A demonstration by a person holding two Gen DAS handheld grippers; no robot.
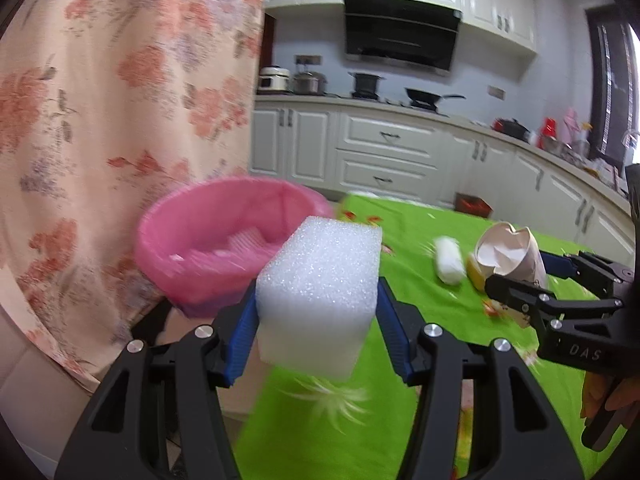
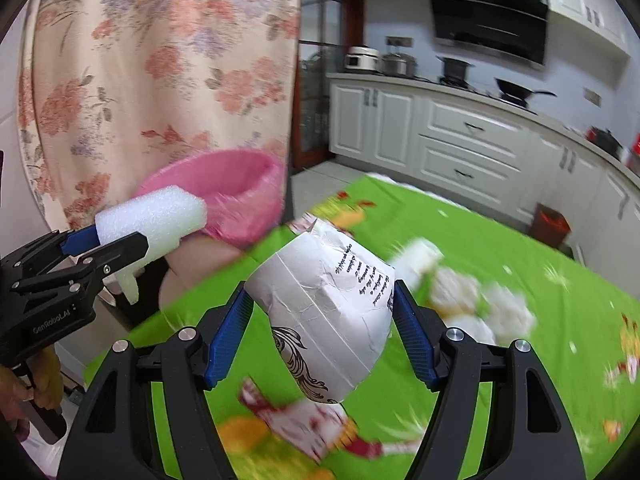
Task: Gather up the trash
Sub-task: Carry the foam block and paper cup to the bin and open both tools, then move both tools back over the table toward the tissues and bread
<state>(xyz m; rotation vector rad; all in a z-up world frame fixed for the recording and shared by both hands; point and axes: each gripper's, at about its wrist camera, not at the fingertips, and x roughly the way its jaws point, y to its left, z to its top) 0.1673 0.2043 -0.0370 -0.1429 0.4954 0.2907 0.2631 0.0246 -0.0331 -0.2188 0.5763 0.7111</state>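
Observation:
My left gripper (image 1: 318,308) is shut on a white foam block (image 1: 320,292) and holds it above the green tablecloth (image 1: 420,240), just short of the pink-lined trash bin (image 1: 224,240). In the right wrist view the foam block (image 2: 156,216) and the left gripper (image 2: 116,246) show at the left, next to the bin (image 2: 228,192). My right gripper (image 2: 324,316) is shut on a crumpled white paper cup (image 2: 332,312) with black print, held above the table. It also shows in the left wrist view (image 1: 520,284) with the cup (image 1: 512,256).
Several white and yellowish scraps (image 2: 468,300) lie on the tablecloth (image 2: 520,248) to the right; two show in the left wrist view (image 1: 448,260). A floral curtain (image 1: 120,100) hangs behind the bin. Kitchen cabinets (image 1: 384,152) and a small red bin (image 2: 550,226) stand beyond.

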